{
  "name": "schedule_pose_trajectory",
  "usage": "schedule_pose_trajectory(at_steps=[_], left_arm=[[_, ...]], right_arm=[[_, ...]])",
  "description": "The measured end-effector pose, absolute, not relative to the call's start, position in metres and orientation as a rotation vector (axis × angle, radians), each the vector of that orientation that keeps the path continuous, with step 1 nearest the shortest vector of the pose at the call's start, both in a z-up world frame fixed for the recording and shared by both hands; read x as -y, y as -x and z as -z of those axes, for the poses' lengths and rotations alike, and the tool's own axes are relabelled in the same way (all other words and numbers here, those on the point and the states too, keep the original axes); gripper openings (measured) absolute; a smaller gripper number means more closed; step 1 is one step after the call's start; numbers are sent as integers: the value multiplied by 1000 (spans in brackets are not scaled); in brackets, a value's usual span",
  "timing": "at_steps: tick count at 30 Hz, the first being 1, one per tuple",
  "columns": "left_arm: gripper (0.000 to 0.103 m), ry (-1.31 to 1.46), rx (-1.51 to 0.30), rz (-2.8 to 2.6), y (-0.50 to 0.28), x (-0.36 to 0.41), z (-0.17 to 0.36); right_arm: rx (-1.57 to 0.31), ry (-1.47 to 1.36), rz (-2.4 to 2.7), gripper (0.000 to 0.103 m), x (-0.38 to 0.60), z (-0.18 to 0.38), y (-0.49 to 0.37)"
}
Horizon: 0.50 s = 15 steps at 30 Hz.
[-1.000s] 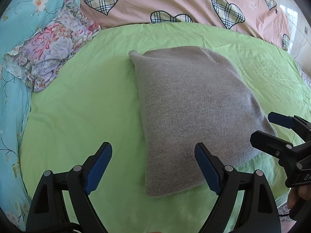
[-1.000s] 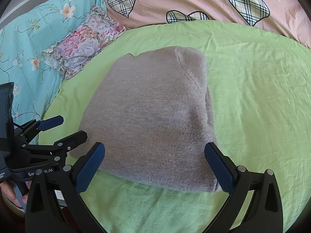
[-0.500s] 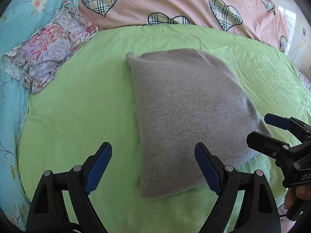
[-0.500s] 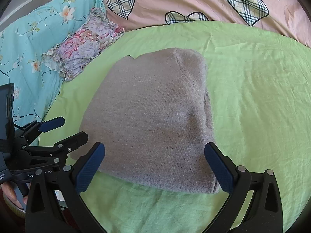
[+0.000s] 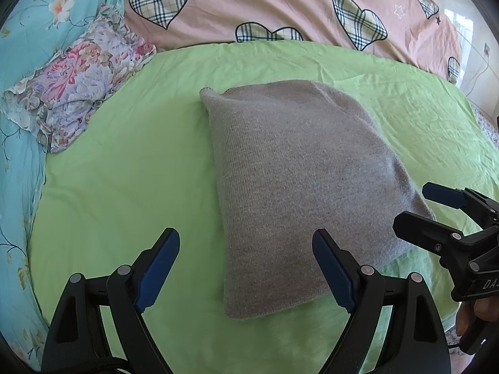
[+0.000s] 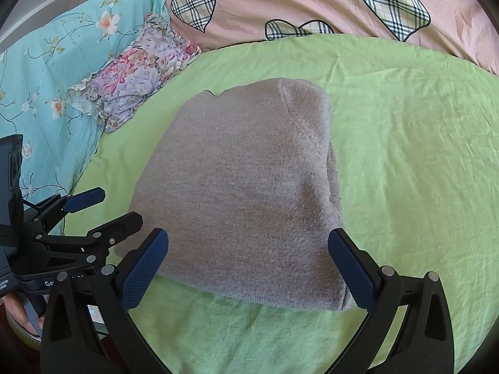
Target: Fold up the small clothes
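Observation:
A grey knitted garment (image 5: 293,187) lies folded into a compact block on the green sheet (image 5: 124,180); the right wrist view shows the same grey garment (image 6: 243,187) in the middle of the green sheet (image 6: 405,155). My left gripper (image 5: 246,265) hovers open over the garment's near left corner, nothing between its blue pads. My right gripper (image 6: 249,258) hovers open over the near edge, also holding nothing. Each gripper appears in the other's view: the right gripper (image 5: 433,208) at the right edge, the left gripper (image 6: 103,208) at the left edge.
A folded floral garment (image 5: 78,93) lies at the far left on the sheet's edge. A pink quilt with plaid hearts (image 5: 280,3) runs along the back. Turquoise flowered bedding (image 6: 46,62) covers the left side. A hand (image 5: 467,318) holds the right gripper.

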<state>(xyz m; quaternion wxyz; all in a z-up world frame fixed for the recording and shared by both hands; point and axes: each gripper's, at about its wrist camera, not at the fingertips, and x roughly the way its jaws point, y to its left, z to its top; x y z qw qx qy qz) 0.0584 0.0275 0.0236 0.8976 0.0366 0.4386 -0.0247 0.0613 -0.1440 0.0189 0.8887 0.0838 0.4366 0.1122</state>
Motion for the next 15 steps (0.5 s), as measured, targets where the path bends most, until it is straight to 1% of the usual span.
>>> schedule_pose_trajectory(at_steps=[15], left_arm=[[88, -76, -908, 51, -59, -28, -25]], right_arm=[[-907, -174, -235, 102, 144, -19, -62]])
